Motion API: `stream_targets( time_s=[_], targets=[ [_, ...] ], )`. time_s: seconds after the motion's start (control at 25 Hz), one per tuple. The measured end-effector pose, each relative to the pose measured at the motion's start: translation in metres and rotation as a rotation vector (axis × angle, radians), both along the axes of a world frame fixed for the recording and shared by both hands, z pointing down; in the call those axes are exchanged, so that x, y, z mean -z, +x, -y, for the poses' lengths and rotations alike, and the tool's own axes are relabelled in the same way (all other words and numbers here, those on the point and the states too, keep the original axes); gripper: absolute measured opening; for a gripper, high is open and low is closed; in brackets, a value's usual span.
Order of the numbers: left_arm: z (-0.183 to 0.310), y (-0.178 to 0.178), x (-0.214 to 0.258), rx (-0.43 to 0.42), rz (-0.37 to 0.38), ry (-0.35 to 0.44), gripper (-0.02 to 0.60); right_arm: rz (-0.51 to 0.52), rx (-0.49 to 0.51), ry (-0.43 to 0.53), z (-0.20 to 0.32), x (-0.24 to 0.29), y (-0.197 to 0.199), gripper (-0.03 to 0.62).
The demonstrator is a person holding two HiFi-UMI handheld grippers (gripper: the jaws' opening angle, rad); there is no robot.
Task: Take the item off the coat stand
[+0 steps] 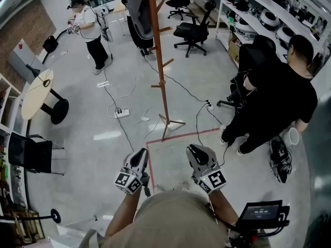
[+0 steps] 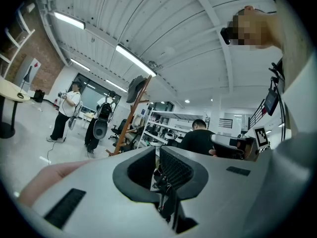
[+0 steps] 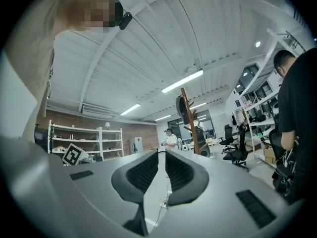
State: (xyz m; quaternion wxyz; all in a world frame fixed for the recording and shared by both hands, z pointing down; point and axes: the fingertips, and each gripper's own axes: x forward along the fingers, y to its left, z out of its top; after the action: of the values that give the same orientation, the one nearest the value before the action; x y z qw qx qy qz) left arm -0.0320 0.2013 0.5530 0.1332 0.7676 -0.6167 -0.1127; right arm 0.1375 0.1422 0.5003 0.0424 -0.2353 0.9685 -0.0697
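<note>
The wooden coat stand (image 1: 162, 76) rises from the floor ahead of me, its feet by a red tape line. A dark grey item (image 1: 137, 5) hangs from its top pegs. It also shows far off as the grey item (image 2: 136, 88) on the stand (image 2: 128, 128), and as the item (image 3: 182, 108) on the stand (image 3: 190, 130). My left gripper (image 1: 140, 154) and right gripper (image 1: 195, 150) are held level close to my body, well short of the stand. The left gripper (image 2: 156, 155) and right gripper (image 3: 161, 158) are shut, with nothing between the pads.
A person in black (image 1: 276, 102) crouches at the right. A person in a white shirt (image 1: 88, 27) stands at the far left. Office chairs (image 1: 194, 30), shelves (image 1: 269, 14), a round table (image 1: 39, 92) and floor cables with a power strip (image 1: 121, 112) surround the stand.
</note>
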Motion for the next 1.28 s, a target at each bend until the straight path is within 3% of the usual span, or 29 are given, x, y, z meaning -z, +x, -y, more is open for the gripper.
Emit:
stream_targets(
  time_s=[0.32, 0.52, 0.72, 0.92, 1.28],
  targets=[
    [0.016, 0.030, -0.002, 0.011, 0.021, -0.012, 0.023, -0.032, 0.057, 0.008, 0.006, -0.008, 0.026, 0.035],
    [0.017, 0.035, -0.006, 0.018, 0.042, -0.024, 0.023, -0.096, 0.095, 0.011, 0.010, -0.029, 0.022, 0.115],
    [0.031, 0.018, -0.009, 0.007, 0.011, -0.029, 0.023, -0.082, 0.088, 0.008, 0.027, -0.012, 0.004, 0.117],
    [0.048, -0.006, 0.003, -0.023, 0.055, -0.003, 0.023, -0.063, 0.078, 0.133, 0.035, 0.024, -0.030, 0.117],
    [0.071, -0.056, 0.001, -0.048, 0.036, 0.018, 0.023, -0.076, 0.035, 0.104, 0.056, 0.012, -0.076, 0.115]
  ],
)
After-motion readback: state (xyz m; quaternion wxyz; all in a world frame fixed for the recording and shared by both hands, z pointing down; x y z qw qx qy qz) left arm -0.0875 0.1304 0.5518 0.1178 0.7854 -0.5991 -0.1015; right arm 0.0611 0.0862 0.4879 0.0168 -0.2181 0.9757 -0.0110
